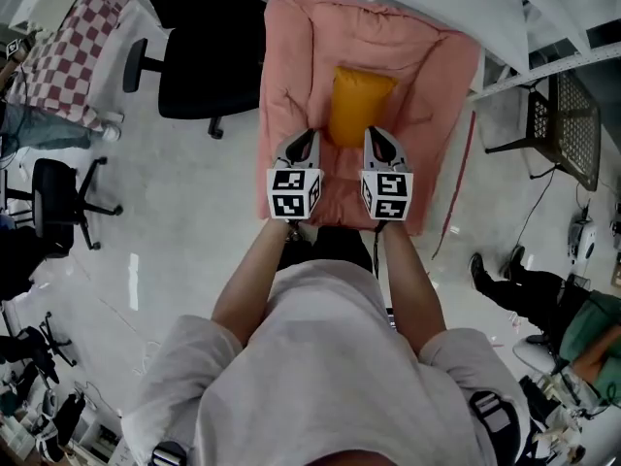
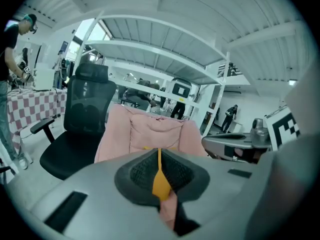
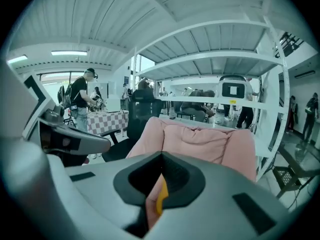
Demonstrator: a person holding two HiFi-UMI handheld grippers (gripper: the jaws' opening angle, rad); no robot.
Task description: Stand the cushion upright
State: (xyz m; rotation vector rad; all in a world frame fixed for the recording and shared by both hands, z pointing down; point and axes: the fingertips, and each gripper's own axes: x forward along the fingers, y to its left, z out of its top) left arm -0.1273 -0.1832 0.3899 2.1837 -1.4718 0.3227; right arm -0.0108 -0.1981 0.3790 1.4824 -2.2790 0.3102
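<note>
An orange cushion [image 1: 361, 105] lies on the seat of a pink padded lounger [image 1: 291, 56] in the head view. My left gripper [image 1: 310, 136] sits at the cushion's near left corner and my right gripper [image 1: 374, 134] at its near right corner. In the left gripper view the left gripper [image 2: 160, 156] is shut, with a thin fold of the orange cushion [image 2: 161, 186] pinched between the pads. The right gripper view shows the right gripper [image 3: 161, 164] shut too, with an orange edge of the cushion [image 3: 161, 200] and some pink fabric caught in its jaws.
A black office chair [image 1: 199, 61] stands just left of the lounger, and another [image 1: 58, 202] is further left. A checkered table [image 1: 73, 51] is at the far left. A white shelf frame [image 1: 505, 27] and a black mesh stand [image 1: 572, 129] flank the right side. A person's legs [image 1: 543, 294] are at the right.
</note>
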